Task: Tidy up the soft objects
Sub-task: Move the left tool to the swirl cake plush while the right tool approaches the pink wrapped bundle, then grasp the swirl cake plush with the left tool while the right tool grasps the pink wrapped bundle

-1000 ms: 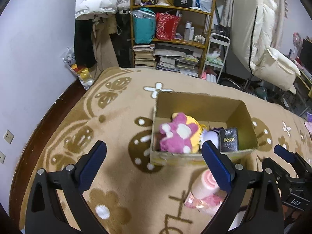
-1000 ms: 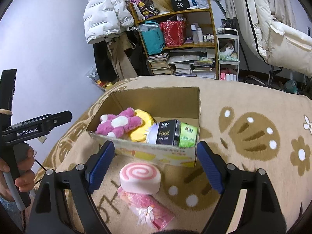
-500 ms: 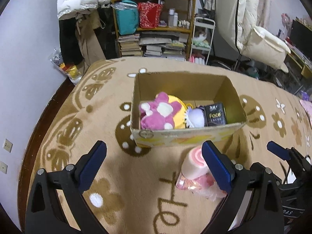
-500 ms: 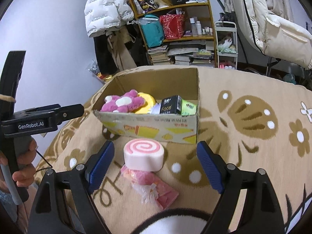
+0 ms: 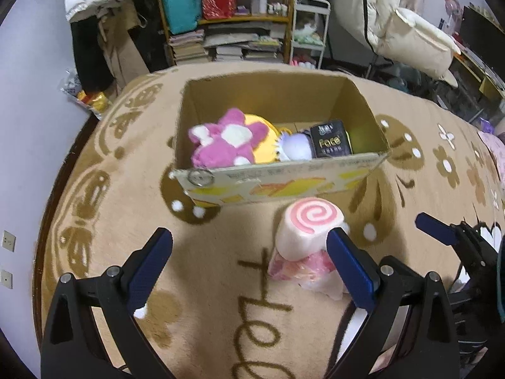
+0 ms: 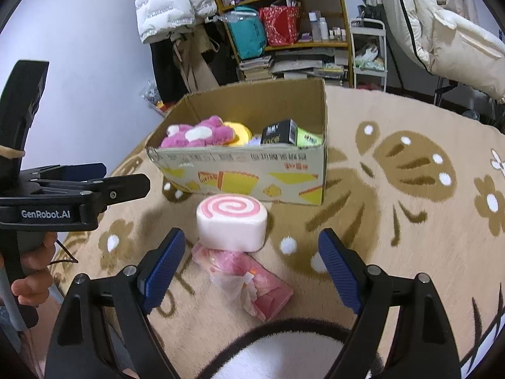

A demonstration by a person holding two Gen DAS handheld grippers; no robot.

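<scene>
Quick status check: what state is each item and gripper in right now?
cardboard box: open, upright, partly filled
pink flower plush: inside box
black tissue pack: inside box
swirl roll cushion: on blanket, resting on pink packet
pink packet: on blanket, outside box
left gripper: open, empty
right gripper: open, empty

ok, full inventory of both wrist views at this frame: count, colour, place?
cardboard box: 1, brown with yellow print, on the rug
plush flower: 1, pink and white, left end of box
yellow cushion: 1, under the flower
black pack: 1, marked Face, right part of box
green pack: 1, beside the black pack
swirl roll plush: 1, pink and white, in front of box
pink packet: 1, under and behind the roll
rug: 1, tan with brown pattern
shelf: 1, wooden, back wall, cluttered
left gripper: open
right gripper: open, roll ahead of it
</scene>
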